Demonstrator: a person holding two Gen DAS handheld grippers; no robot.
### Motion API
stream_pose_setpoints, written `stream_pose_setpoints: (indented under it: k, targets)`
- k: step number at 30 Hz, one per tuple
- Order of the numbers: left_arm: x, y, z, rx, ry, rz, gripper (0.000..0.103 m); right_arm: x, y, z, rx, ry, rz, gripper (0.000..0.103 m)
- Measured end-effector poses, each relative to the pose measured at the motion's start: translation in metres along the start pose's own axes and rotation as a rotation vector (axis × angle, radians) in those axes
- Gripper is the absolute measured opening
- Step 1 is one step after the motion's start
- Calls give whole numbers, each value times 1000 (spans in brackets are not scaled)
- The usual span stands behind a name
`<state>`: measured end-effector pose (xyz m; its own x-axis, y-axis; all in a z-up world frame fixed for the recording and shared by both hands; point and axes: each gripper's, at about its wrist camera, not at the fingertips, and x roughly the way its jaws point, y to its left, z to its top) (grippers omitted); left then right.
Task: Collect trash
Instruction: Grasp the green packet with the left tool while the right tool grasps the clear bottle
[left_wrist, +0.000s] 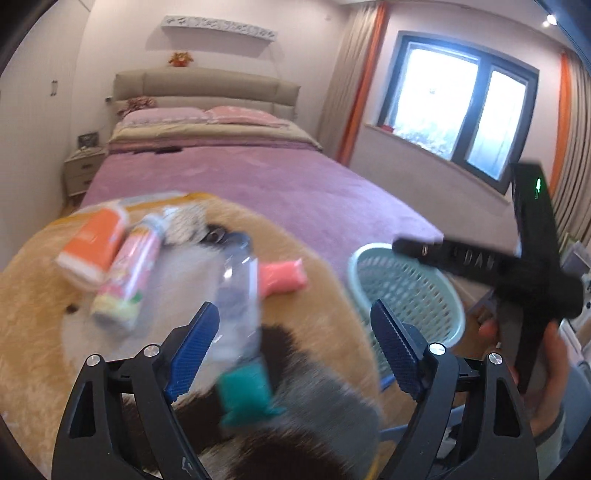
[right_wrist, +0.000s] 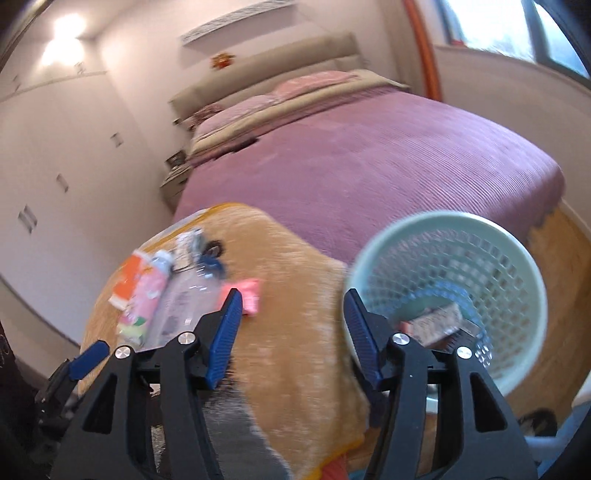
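Surface: a plush tan blanket (left_wrist: 44, 295) spread over the foot of a bed (left_wrist: 258, 177) with a purple cover; the trash lies on the blanket.
Basket: a pale green mesh basket (right_wrist: 517, 258) stands just beside the blanket's right edge. It already holds a small box-like item (right_wrist: 436, 325) and what looks like clear plastic, so part of the job appears done.
Trash left: 5 pieces in view: an orange carton (left_wrist: 92, 243), a pink tube (left_wrist: 129, 273), a clear plastic bottle (left_wrist: 236, 288), a pink packet (left_wrist: 284, 277), and a teal piece (left_wrist: 247, 395) blurred at the near edge. Some dark and white bits beyond them are too smeared to name.
Left gripper (left_wrist: 291, 343): jaws wide open, holding nothing; the clear bottle lies between and just ahead of them, probably the next pick.
Right gripper (right_wrist: 291, 332): jaws wide open and empty, hanging between the trash pile and the basket.
Progress: my judgement is early to middle; most of the pile is not yet collected.
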<state>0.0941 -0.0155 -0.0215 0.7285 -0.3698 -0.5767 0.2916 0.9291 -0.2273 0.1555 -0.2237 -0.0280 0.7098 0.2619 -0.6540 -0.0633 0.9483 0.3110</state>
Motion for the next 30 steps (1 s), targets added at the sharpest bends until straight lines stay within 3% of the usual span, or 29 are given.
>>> stream_pose_setpoints:
  k: [5, 13, 17, 22, 27, 30]
  targets:
    - [4, 22, -25, -2, 59, 35, 82, 21, 39, -2, -75, 15, 39, 54]
    - [34, 37, -53, -41, 151, 39, 80, 74, 70, -5, -74, 153, 128, 54]
    - [42, 42, -58, -64, 166, 40, 70, 105, 77, -4, -21, 240, 148, 54]
    - [38, 42, -60, -65, 163, 30, 64, 131, 84, 0, 19, 308, 152, 54]
    - [35, 39, -64, -52, 165, 26, 64, 150, 93, 0, 27, 380, 126, 55]
    - [34, 36, -67, -41, 164, 16, 64, 158, 94, -1, 31, 415, 127, 61]
